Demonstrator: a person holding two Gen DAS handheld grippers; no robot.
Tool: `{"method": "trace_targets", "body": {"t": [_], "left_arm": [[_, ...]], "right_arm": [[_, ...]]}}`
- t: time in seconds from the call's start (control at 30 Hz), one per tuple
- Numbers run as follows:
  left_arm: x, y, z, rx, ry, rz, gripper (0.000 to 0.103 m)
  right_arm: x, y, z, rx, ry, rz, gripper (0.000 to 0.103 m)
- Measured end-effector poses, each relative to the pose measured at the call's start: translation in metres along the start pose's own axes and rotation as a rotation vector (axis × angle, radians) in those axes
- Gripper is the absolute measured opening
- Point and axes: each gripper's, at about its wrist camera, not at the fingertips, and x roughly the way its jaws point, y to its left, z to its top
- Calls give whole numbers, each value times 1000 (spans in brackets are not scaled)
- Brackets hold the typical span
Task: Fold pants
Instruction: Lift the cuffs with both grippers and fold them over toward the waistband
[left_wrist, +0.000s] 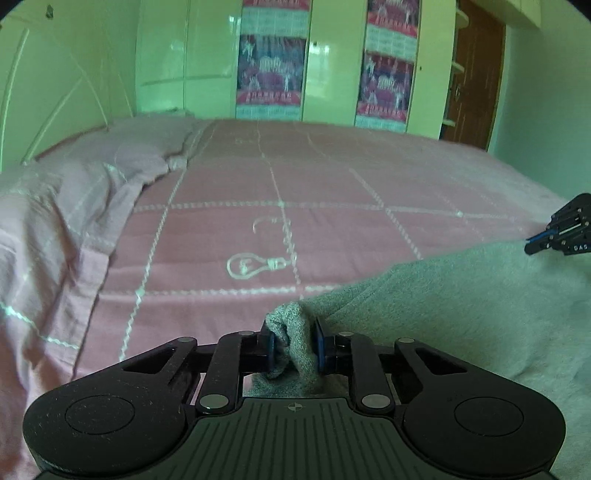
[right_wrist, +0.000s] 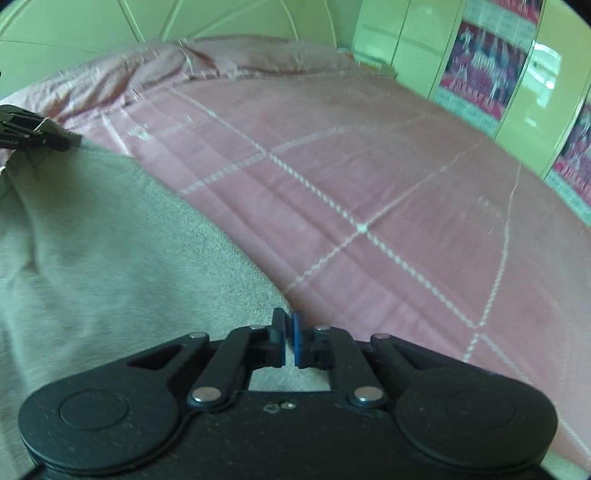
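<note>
Pants (left_wrist: 461, 314), one grey pair, lie spread on the near part of one pink bed (left_wrist: 332, 192), with two grippers working at them and one pillow (left_wrist: 122, 155) bunched at the headboard end. The pants' far edge runs as a slanting line across the checked bedspread, and beyond that line the bed stays bare all the way to the wardrobe (left_wrist: 332, 74), so there is wide open cloth ahead of both tools. The left gripper (left_wrist: 294, 349) has its blue pads pinched on a gathered wad of the grey fabric at the pants' left corner, the cloth bulging up between the fingers. The right gripper (right_wrist: 288, 341) sits at the pants' right edge, just where grey meets pink; its jaws are pressed nearly together with only a thin slit showing, and whether any fabric is caught in that slit I cannot tell. In each wrist view the other gripper shows small at the frame's side, resting against the pants' far edge.
</note>
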Motion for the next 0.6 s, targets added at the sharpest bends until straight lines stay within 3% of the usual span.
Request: {"method": "trace_targets", "body": {"t": [0.1, 0.2, 0.33, 0.37, 0.4, 0.47, 0.5, 0.6], "left_arm": [[-56, -14, 2, 39, -138, -10, 20], [-113, -42, -9, 155, -239, 14, 20], [-171, -73, -42, 235, -298, 55, 19], [-181, -81, -53, 239, -294, 68, 20], [-188, -87, -64, 233, -271, 92, 20], [-195, -95, -88, 157, -184, 159, 37], [-198, -96, -101, 98, -131, 177, 37], [-215, -109, -131, -7, -83, 190, 38]], "right_arm": [[-59, 26, -10, -73, -67, -44, 0], [-118, 59, -34, -117, -124, -74, 0], [-176, 111, -83, -156, -150, -90, 0], [-183, 128, -98, -179, -153, -110, 0], [-186, 146, -115, -205, -157, -146, 14], [-189, 172, -147, -174, -149, -185, 44], [-194, 177, -161, -112, -156, -165, 43], [-209, 182, -192, 105, -166, -159, 40]]}}
